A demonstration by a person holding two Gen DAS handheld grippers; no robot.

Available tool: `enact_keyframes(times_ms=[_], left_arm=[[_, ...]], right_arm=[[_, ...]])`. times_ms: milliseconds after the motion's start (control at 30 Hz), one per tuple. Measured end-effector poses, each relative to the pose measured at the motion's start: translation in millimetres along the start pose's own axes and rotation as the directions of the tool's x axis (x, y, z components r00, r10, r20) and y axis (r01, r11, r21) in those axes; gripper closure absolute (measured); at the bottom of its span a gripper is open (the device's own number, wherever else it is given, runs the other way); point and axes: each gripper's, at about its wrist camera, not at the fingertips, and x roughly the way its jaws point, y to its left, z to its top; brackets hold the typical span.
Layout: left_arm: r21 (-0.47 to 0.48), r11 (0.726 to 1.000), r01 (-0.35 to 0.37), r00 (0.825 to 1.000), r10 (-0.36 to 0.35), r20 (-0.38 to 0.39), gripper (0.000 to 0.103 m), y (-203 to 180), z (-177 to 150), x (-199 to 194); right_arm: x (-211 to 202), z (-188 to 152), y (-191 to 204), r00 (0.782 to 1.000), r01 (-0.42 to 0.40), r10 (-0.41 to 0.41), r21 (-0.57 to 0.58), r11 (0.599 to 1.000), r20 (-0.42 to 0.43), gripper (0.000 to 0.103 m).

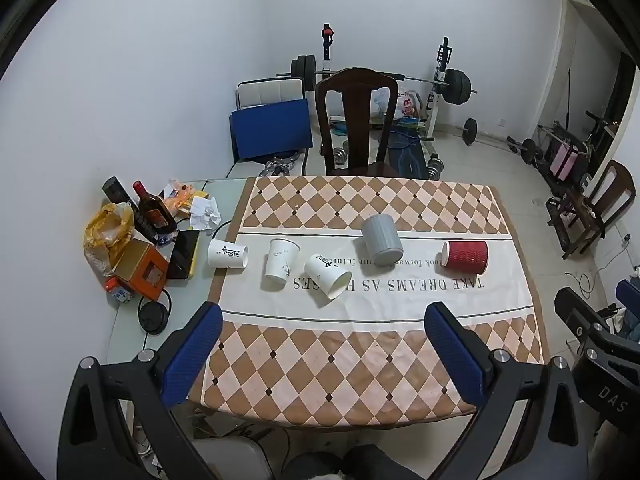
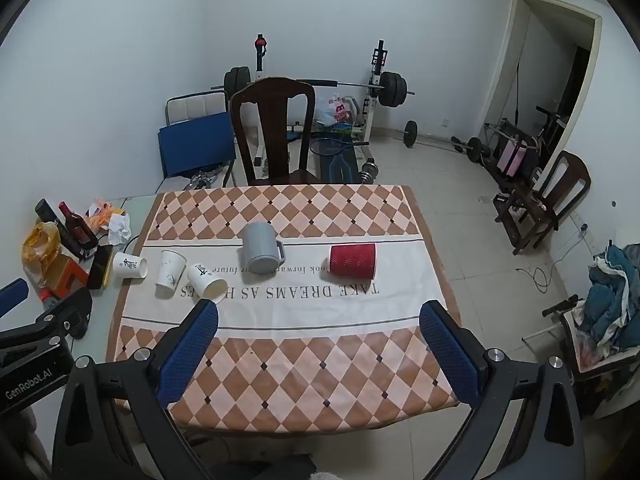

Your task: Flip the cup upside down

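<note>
Several cups sit on the checked tablecloth (image 1: 360, 360). A white paper cup (image 1: 227, 253) lies on its side at the left. A second white cup (image 1: 281, 261) stands upright. A third white cup (image 1: 328, 275) lies on its side, mouth toward me. A grey mug (image 1: 382, 239) and a red ribbed cup (image 1: 466, 256) lie on their sides. They also show in the right wrist view: the grey mug (image 2: 262, 249) and the red cup (image 2: 353, 261). My left gripper (image 1: 320, 316) and right gripper (image 2: 318, 314) are open and empty, above the table's near edge.
Bottles (image 1: 154, 208), an orange box (image 1: 142, 268), a phone (image 1: 183, 254) and wrappers crowd the table's left side. A dark wooden chair (image 1: 356, 120) stands behind the table. Weights and a barbell rack (image 1: 440, 80) fill the back of the room.
</note>
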Motion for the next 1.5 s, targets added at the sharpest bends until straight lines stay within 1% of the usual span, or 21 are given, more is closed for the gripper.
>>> enact_keyframes(times_ms=[100,267,467,533,733,833,1200,1233,1500], left_arm=[[0.002,1.0,-0.001,1.0,0.001,-0.001,0.0,0,0,0],[0.003,1.0,0.0,1.0,0.0,-0.003,0.0,3,1,-1],[0.006,1.0,0.001,1.0,-0.001,0.002,0.0,-2,-1,0],[0.006,1.0,0.006,1.0,-0.006,0.0,0.0,0,0,-1],[0.005,1.0,0.011,1.0,-0.011,-0.002,0.0,-1,-2,-1],[0.006,1.0,0.011,1.0,-0.011,-0.003,0.0,-2,-1,0],[0.004,1.0,0.016,1.0,-0.016,-0.007,0.0,-2,1,-3],[0.005,1.0,0.015,1.0,-0.015,-0.004,0.0,-3,0,-3],[0.005,1.0,0.014,1.0,-0.014,-0.003,0.0,-3,1,-2]], right_arm=[[1,1,-1,1.0,0.012,-0.012,-0.001,1.0,0.01,0.001],[3,2,-2,1.0,0.02,-0.02,-0.002,1.0,-0.002,0.001],[2,0,-2,1.0,0.026,-0.026,-0.009,1.0,0.001,0.001],[2,9,-2,1.0,0.029,-0.029,-0.01,1.0,0.0,0.001],[0,9,-3,0.999,0.034,-0.034,-0.011,0.999,0.003,0.001],[1,14,-6,0.999,0.04,-0.04,-0.011,0.999,0.001,0.001],[-2,17,-7,0.999,0.047,-0.047,-0.02,0.999,0.007,0.001],[0,12,-8,0.999,0.048,-0.047,-0.021,0.999,0.01,0.001],[0,12,-9,0.999,0.051,-0.051,-0.025,0.998,0.014,0.001]])
